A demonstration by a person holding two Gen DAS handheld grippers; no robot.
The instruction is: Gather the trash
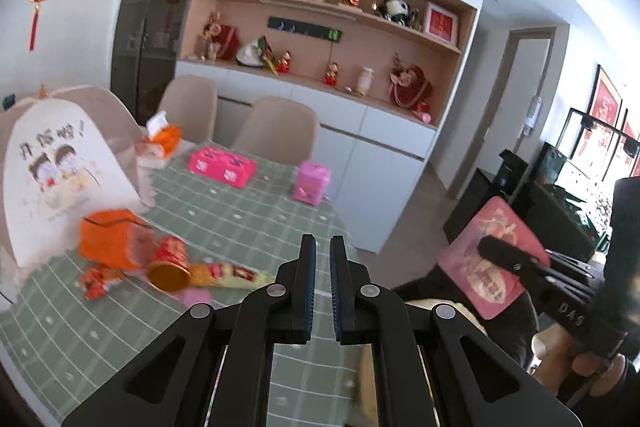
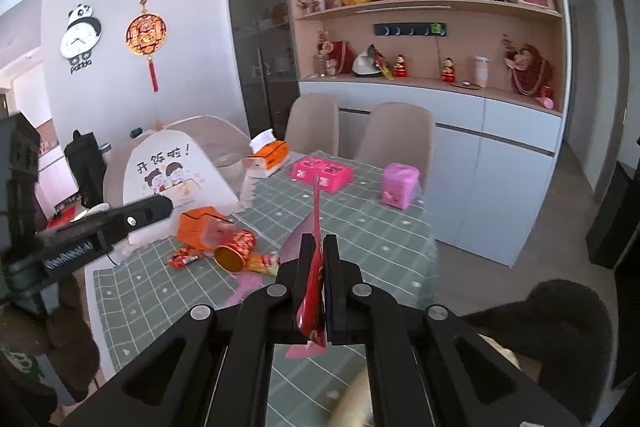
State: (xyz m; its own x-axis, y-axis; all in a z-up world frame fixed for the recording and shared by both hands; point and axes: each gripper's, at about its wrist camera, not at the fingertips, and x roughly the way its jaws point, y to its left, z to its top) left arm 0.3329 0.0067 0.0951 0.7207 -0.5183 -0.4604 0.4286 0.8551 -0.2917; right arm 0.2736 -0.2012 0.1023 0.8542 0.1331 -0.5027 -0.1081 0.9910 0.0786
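My right gripper [image 2: 319,243] is shut on a flat pink and red wrapper [image 2: 314,267], held edge-on above the table's near end. The same wrapper [image 1: 494,259] shows flat-on in the left wrist view, clamped by the right gripper [image 1: 490,245]. My left gripper [image 1: 322,247] is empty, jaws nearly closed with a narrow gap, above the table's front right. Trash lies on the green checked tablecloth [image 2: 360,227]: a tipped red and gold can [image 1: 168,265], a yellow-red wrapper [image 1: 228,273], a small red wrapper [image 1: 98,277] and an orange box [image 1: 108,237].
A mesh food cover [image 1: 52,179] with a cartoon stands at the left. An orange tissue box [image 2: 268,155], a pink flat box [image 2: 322,171] and a pink cube box [image 2: 400,185] sit farther back. Two beige chairs [image 2: 394,131] and a white cabinet [image 2: 500,163] stand behind.
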